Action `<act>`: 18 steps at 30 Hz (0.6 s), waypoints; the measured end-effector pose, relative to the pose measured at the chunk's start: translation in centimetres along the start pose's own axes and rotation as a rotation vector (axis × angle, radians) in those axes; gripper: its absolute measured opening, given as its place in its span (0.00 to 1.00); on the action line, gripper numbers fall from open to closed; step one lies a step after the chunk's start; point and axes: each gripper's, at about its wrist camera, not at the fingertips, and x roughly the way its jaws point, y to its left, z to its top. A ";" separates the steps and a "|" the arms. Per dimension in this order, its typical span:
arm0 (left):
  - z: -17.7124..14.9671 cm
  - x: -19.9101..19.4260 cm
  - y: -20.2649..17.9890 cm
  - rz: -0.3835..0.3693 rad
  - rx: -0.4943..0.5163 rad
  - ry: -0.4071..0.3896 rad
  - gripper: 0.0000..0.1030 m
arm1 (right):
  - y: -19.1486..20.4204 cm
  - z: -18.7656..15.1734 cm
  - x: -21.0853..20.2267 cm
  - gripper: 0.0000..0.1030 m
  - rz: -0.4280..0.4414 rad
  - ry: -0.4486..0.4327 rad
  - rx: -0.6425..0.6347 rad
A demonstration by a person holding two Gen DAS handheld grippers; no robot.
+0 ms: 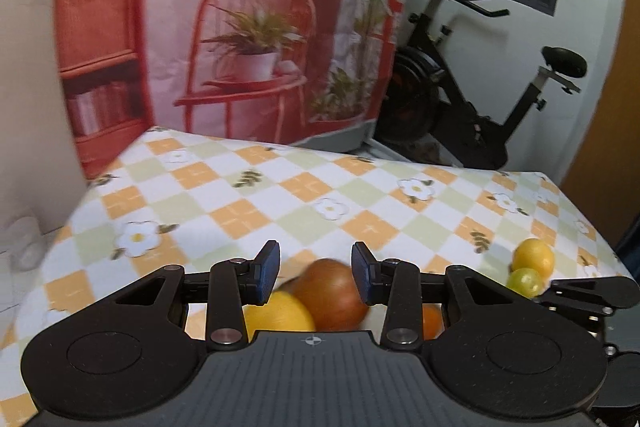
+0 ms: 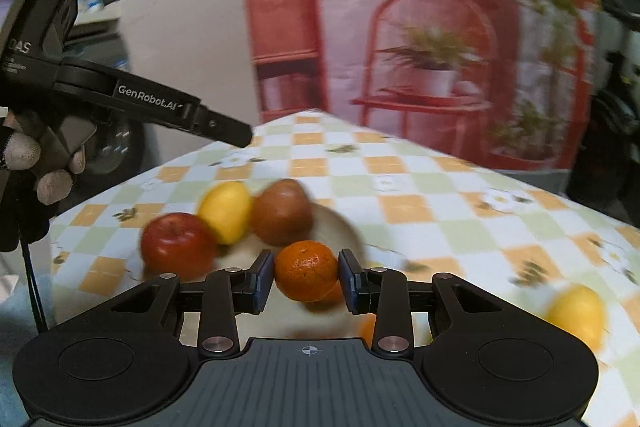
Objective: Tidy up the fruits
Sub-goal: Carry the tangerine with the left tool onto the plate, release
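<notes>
A: Fruits, entry one: we log a white plate [image 2: 340, 227] on the checked cloth [image 2: 440, 203], blurred in both views. On or against it: one red apple [image 2: 178, 243], one lemon [image 2: 226, 211], one brown fruit [image 2: 282, 213].

B: Is the apple on the plate or beside it?

A: We cannot tell. Entry two: one orange [image 2: 306, 271], clamped between the pads of our right gripper [image 2: 306, 281], held over the plate's near edge.

B: And off the plate?

A: One more lemon [image 2: 576, 311] lies apart at the right on the cloth; from the left wrist we count one yellow citrus [image 1: 534, 259] touching one green one [image 1: 525, 282].

B: Left gripper [image 1: 316, 273]?

A: Jaws spread wide, holding nothing, above the brown fruit. Behind the table: a printed backdrop [image 1: 248, 27] and an exercise bike [image 1: 460, 87].
</notes>
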 end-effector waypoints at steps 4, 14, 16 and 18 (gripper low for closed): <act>-0.7 -0.6 1.8 0.027 -0.037 0.004 0.40 | 2.0 1.3 4.0 0.31 0.037 0.054 -0.013; -1.6 -1.2 3.8 0.027 -0.070 0.000 0.40 | 3.3 1.6 8.4 0.31 0.044 0.118 0.059; -1.6 -1.1 3.8 0.022 -0.073 0.000 0.40 | 3.0 1.4 8.6 0.32 0.045 0.128 0.078; -1.7 -1.1 3.6 0.018 -0.072 0.001 0.40 | 3.0 1.2 8.8 0.34 0.039 0.133 0.085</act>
